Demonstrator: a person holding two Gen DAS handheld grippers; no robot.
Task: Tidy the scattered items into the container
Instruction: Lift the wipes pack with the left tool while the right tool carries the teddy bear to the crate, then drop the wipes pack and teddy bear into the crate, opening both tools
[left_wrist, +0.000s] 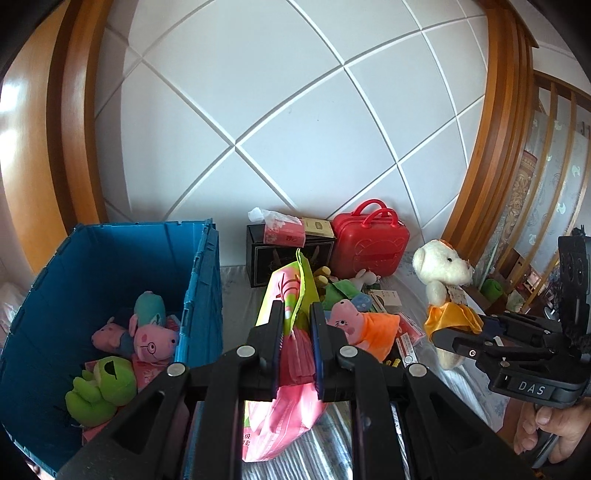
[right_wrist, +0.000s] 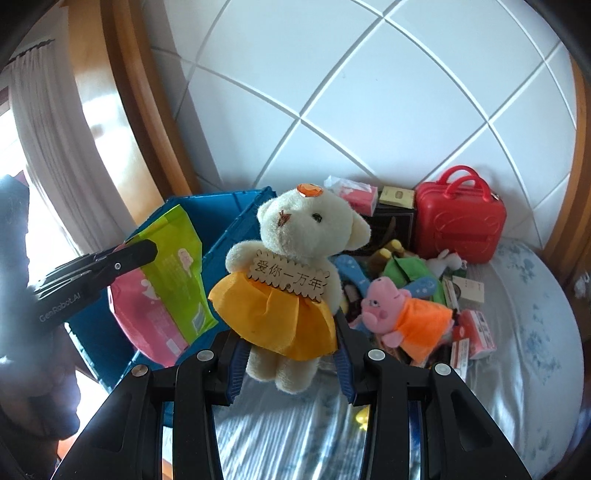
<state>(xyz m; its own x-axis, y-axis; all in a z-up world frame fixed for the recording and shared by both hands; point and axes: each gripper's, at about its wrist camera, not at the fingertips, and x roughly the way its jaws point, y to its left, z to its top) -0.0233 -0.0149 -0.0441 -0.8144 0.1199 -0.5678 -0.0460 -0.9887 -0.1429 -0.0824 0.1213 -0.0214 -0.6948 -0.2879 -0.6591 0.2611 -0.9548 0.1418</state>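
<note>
White quilted wall panels and wooden trim back a bed covered in a pale floral sheet, where I'm working both tools. My left tool is clamped tight on a pink-and-green packet, which stands upright between the pads, long axis vertical. My right tool is closed on the white bear in its orange skirt, gripping at the legs, head up. Both loads are off the bed. In the left wrist view the blue crate sits at lower left, just beside the packet, already holding plush toys; the bear hangs at far right. I judge the left hand nearer, so its packet should go in first, moving leftward over the crate's rim.
</note>
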